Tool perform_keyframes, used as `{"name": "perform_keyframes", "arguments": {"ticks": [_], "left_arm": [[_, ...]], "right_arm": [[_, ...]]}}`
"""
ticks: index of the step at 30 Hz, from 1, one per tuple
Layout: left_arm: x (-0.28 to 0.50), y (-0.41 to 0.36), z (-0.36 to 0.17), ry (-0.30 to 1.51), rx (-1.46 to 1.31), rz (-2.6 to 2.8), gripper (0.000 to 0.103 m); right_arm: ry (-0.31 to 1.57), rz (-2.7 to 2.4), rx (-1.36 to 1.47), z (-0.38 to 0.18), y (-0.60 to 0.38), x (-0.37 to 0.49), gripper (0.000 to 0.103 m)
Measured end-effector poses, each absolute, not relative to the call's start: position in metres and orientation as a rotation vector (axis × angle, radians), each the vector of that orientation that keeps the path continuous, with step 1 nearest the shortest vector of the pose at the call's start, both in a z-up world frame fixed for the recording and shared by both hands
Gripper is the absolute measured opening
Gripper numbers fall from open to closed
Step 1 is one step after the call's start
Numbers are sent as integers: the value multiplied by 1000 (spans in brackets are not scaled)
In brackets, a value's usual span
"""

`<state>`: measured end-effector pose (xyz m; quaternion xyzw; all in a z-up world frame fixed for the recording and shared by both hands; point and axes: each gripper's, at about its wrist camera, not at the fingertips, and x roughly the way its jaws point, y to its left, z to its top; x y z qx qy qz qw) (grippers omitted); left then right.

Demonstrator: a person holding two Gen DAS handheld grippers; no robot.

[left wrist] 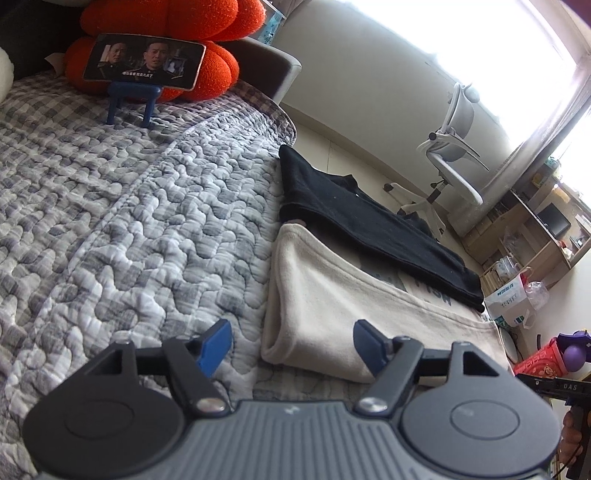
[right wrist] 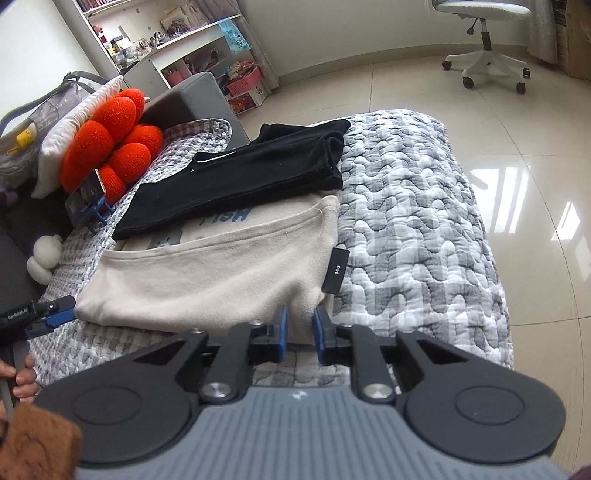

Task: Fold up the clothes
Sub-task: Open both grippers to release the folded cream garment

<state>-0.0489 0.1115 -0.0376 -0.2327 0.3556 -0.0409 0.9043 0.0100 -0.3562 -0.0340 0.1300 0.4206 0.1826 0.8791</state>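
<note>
1. Left wrist view: the left gripper [left wrist: 291, 345] hangs with its blue-padded fingers [left wrist: 214, 347] spread wide and nothing between them, low over the grey quilted bedspread [left wrist: 129, 221]. The finger at 5 o'clock overlaps the near corner of the folded cream garment [left wrist: 332, 306]; whether it touches the cloth cannot be told.
2. The cream garment lies folded on the bedspread at 4 o'clock of this view, and a folded black garment [left wrist: 369, 221] lies beyond it at 2 o'clock, its edge overlapping the cream one.
3. At 11 o'clock a phone [left wrist: 144, 61] sits on a blue stand [left wrist: 131, 101], leaning against an orange knot cushion [left wrist: 166, 22]. A white office chair [left wrist: 450, 162] stands on the floor at 3 o'clock.
4. Right wrist view: the right gripper [right wrist: 300, 330] has its fingers drawn narrow around the near edge of the cream garment [right wrist: 221, 266]; cloth shows in the slim gap between the pads, but a firm pinch cannot be confirmed.
5. A black size tag [right wrist: 335, 270] hangs at the garment's 3 o'clock edge. The black garment [right wrist: 240, 177] lies at 12 o'clock, overlapping the cream one.
6. At 9 o'clock the left gripper [right wrist: 55, 317] reaches the cream garment's far corner, with a hand [right wrist: 22, 376] below it.
</note>
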Motion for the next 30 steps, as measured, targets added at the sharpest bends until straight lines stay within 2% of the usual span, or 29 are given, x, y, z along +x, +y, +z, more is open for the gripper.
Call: {"name": "perform_keyframes", "arguments": {"ticks": [1,4,6,7,8,10,11,16,21,24,27,28,30], "left_arm": [[-48,110,-38,737,-478,-85,77],[-47,109,-40,740,-472,-89,77],[-46,107,-40,737,-465,-94,74],[-45,107,-40,738,-460,-99,65],[-44,106,-42,748,-461,-110,40],[-42,109,-44,766,-473,-120,19],[-42,110,-45,774,-481,-123,17],[-43,115,-35,775,-447,-156,11],[-41,108,-42,821,-387,-132,11],[-42,110,-42,815,-384,-127,11],[-40,111,-44,820,-387,-123,14],[-40,111,-44,821,-386,-120,19],[-39,110,-44,820,-385,-116,21]], "right_arm": [[876,375,265,-34,-354,11,46],[874,374,246,-36,-348,15,48],[875,398,246,-37,-345,17,45],[868,397,244,-36,-346,16,30],[861,396,242,-34,-348,14,5],[847,395,238,-31,-351,12,6],[840,394,237,-30,-352,11,5],[812,403,248,-23,-365,1,5],[919,372,112,-42,-351,5,5],[876,376,146,-34,-357,2,5],[881,369,127,-35,-355,2,5],[887,370,113,-37,-353,2,6],[900,372,86,-39,-350,2,10]]}}
